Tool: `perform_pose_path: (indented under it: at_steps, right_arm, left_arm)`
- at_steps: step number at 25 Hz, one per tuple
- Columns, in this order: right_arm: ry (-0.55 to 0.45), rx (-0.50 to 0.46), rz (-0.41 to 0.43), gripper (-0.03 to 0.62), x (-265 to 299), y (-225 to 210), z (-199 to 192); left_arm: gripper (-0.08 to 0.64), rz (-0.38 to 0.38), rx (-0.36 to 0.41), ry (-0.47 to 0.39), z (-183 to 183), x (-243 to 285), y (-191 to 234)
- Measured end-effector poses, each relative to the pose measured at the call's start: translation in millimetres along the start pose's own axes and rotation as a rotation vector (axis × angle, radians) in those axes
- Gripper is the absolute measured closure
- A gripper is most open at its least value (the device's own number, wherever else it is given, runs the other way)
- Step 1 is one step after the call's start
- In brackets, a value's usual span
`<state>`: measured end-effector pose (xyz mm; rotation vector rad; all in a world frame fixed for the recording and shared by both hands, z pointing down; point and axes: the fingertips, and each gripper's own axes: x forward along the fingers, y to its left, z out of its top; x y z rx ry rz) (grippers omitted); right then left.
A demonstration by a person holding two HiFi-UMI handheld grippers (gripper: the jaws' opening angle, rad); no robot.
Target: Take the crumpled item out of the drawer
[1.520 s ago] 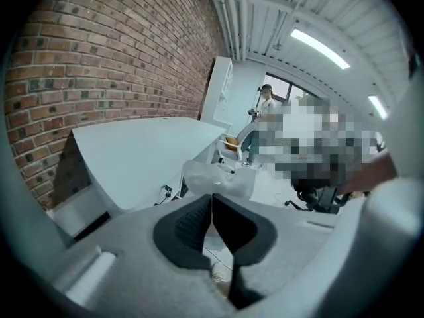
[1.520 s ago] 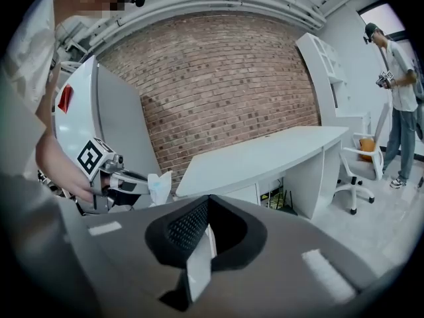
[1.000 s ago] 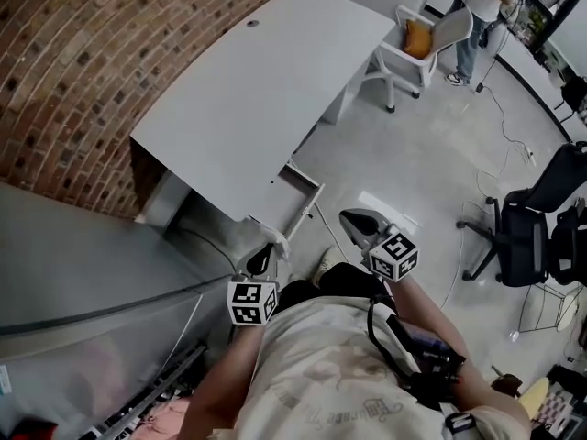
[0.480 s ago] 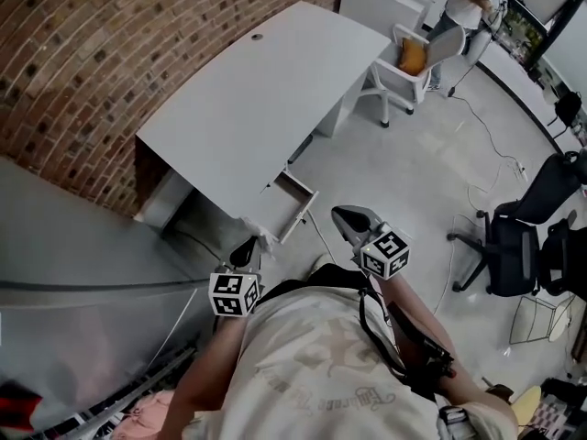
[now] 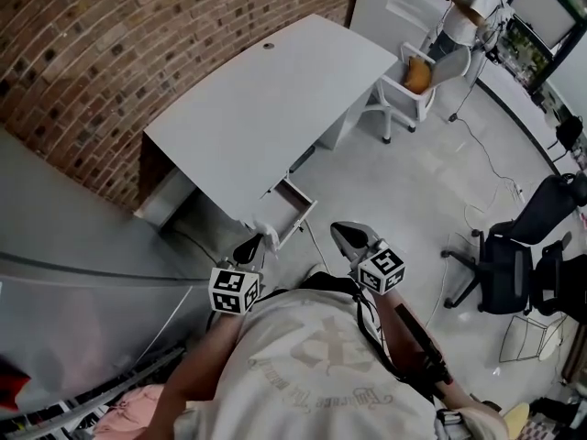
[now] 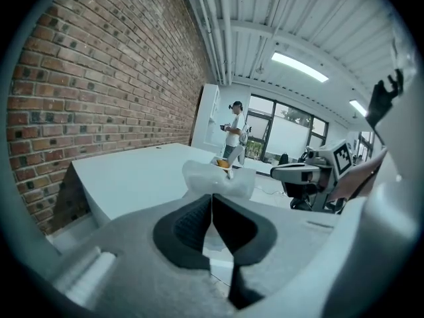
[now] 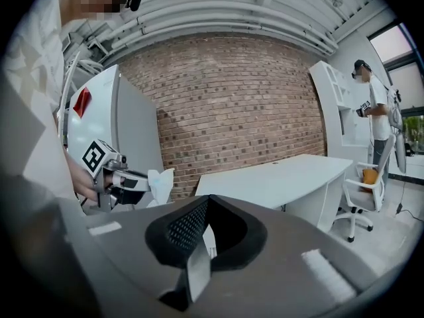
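Observation:
The crumpled white item is pinched in my left gripper, which is shut on it in the air, just off the front corner of the open drawer of the white desk. In the left gripper view the item bulges out past the closed jaws of the left gripper. My right gripper hangs beside it on the right, shut with nothing held. The right gripper view shows its own jaws meeting at the tip of the right gripper, and the left gripper holding the item.
A brick wall runs behind the desk. A large grey-white cabinet stands at my left. A white chair with an orange cushion and a standing person are at the far right. A black office chair stands on the right.
Both grippers have risen, and the left one has carried the crumpled item up and away from the drawer. The desk and drawer now look farther below me.

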<state>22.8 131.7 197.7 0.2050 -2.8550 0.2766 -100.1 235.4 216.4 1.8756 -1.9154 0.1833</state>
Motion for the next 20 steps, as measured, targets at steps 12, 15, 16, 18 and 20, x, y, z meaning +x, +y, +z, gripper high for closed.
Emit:
perform_pose_path:
  at_steps: [12,15,16,18,20]
  right_arm:
    - [0.015,-0.003,0.030,0.584,22,2,5]
    - [0.022,-0.005,0.034,0.584,25,0,5]
    - [0.023,-0.005,0.036,0.584,26,0,5]
    - [0.027,-0.007,0.042,0.584,30,-1,4]
    - [0.033,-0.009,0.049,0.584,33,-2,3]
  left_arm:
    - [0.549,0.003,-0.014,-0.015,6,4,13]
    - [0.549,-0.002,-0.007,-0.009,7,7,14]
    - [0.549,-0.001,-0.006,-0.007,7,7,14]
    - [0.549,0.003,-0.008,-0.003,6,9,17]
    - [0.549,0.007,-0.012,0.000,5,11,20]
